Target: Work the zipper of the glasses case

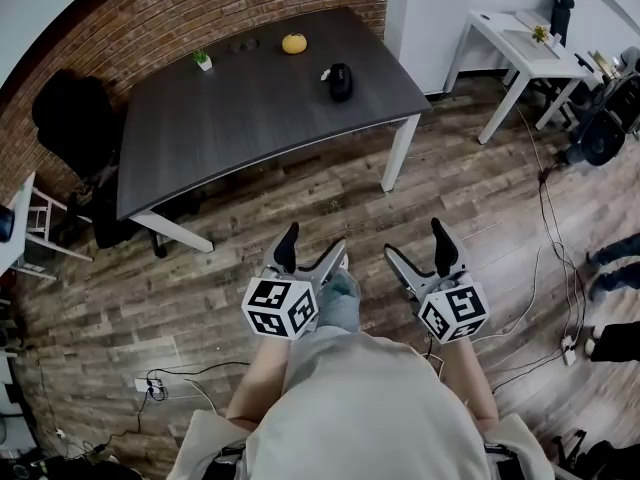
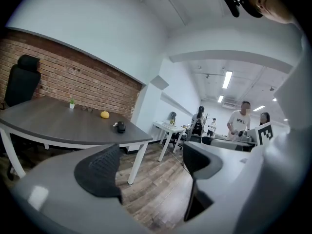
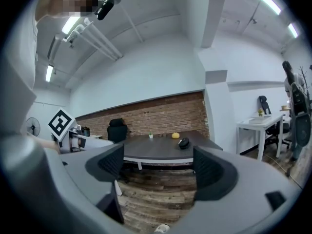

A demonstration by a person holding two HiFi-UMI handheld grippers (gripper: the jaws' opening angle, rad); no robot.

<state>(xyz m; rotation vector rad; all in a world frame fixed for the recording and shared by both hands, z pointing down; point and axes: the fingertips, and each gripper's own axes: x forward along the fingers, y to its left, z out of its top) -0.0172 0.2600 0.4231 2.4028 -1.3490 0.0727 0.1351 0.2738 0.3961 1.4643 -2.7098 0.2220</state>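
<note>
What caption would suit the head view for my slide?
Left gripper and right gripper, both open and empty, hover above the wood floor, short of the grey table bearing the glasses case.

We count two grippers: the left gripper point(image 1: 317, 236) and the right gripper point(image 1: 413, 238). There is one dark table point(image 1: 230, 128), and on it one black glasses case point(image 1: 340, 81), one orange round thing point(image 1: 293, 43) and one small potted plant point(image 1: 203, 60). A second small plant point(image 1: 540, 34) stands on the one white desk point(image 1: 497, 26). We are sure of two black chairs, the first chair point(image 1: 70, 118) and the second chair point(image 1: 562, 8). In the left gripper view we make out at least three people point(image 2: 239, 122) far off.
</note>
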